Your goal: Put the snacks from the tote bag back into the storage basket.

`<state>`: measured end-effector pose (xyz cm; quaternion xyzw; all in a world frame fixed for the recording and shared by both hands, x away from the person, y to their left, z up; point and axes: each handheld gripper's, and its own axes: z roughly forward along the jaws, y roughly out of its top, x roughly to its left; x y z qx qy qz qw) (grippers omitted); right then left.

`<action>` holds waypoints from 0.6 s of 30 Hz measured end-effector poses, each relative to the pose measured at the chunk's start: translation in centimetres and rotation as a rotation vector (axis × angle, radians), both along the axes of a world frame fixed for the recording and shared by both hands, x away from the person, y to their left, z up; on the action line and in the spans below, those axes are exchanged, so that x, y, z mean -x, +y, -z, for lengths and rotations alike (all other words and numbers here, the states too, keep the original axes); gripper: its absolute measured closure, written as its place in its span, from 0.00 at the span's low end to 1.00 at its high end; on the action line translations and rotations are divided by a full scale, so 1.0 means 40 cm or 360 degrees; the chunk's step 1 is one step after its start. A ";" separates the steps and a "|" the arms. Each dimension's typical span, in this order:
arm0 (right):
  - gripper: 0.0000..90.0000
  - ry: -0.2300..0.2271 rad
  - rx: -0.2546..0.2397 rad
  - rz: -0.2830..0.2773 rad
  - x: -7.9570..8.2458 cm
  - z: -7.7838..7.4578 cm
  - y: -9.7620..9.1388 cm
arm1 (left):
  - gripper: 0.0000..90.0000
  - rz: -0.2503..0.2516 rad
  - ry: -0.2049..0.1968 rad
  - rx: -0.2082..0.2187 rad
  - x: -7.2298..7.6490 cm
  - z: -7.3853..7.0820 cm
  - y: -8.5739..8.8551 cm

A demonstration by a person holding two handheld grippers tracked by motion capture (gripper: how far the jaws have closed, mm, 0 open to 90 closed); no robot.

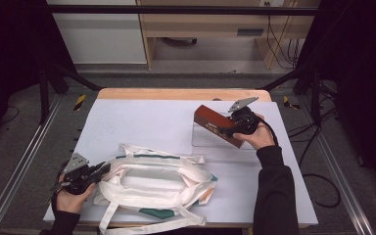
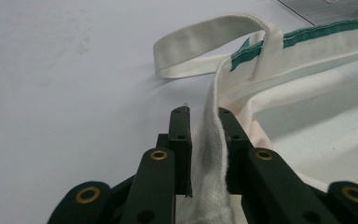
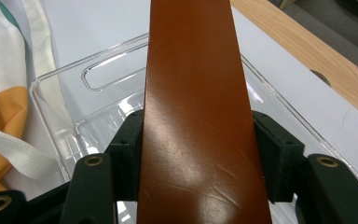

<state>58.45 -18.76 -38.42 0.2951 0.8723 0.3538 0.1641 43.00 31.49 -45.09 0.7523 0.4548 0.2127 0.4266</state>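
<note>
Nearest, the left gripper (image 1: 98,171) is pinching the near-left rim of the white tote bag (image 1: 154,183), jaws closed narrow on the cloth, seemingly holding the mouth open. The bag is lying flat at the near middle of the table (image 1: 142,120). Farther right, the right gripper (image 1: 226,128) is clamping a brown box (image 1: 218,126), lifted tilted over the clear tray (image 1: 223,147). Judged state: box picked up; bagging, if intended, not yet done.
</note>
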 end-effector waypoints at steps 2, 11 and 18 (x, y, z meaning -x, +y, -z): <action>0.48 0.0014 0.0009 0.0000 -0.003 0.007 0.003 | 0.87 0.0000 -0.0001 0.0001 0.000 0.000 0.000; 0.48 0.0089 0.0022 0.0019 -0.010 0.053 0.003 | 0.87 -0.0001 -0.0002 -0.0003 0.000 0.000 0.000; 0.48 0.0125 0.0067 0.0045 -0.014 0.079 0.006 | 0.87 -0.0003 -0.0004 -0.0005 0.001 0.000 0.000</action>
